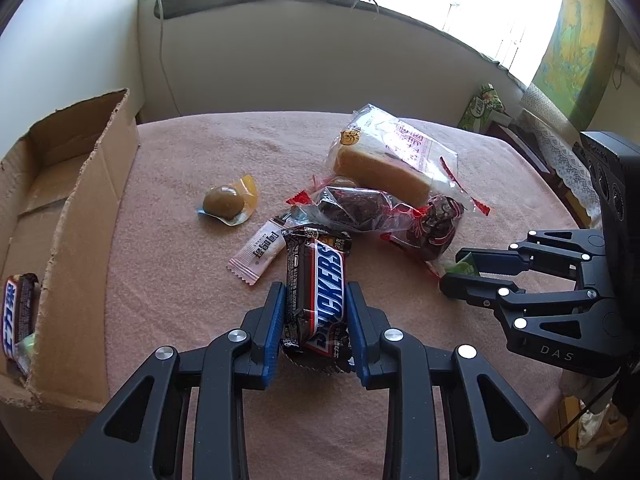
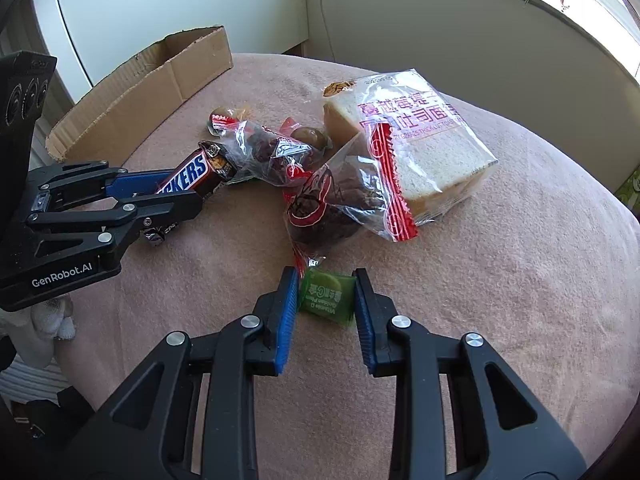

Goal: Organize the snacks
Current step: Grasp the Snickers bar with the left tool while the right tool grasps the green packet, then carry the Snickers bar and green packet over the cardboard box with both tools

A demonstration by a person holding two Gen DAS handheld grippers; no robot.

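Left gripper point(image 1: 316, 320) jaws pinch the Snickers bar point(image 1: 318, 292) on the desk point(image 1: 180, 280) — likely bound for the cardboard box point(image 1: 80, 184) at 9 o'clock. Right gripper point(image 2: 326, 300) jaws pinch the green candy packet point(image 2: 328, 298) at the pile's 6 o'clock edge.

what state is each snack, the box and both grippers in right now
left gripper: shut on Snickers bar, bar on the cloth
right gripper: shut on green sachet, sachet on the cloth
cardboard box: open, one Snickers inside
bread bag: sealed, lying flat
white sachet: sealed, loose on the cloth
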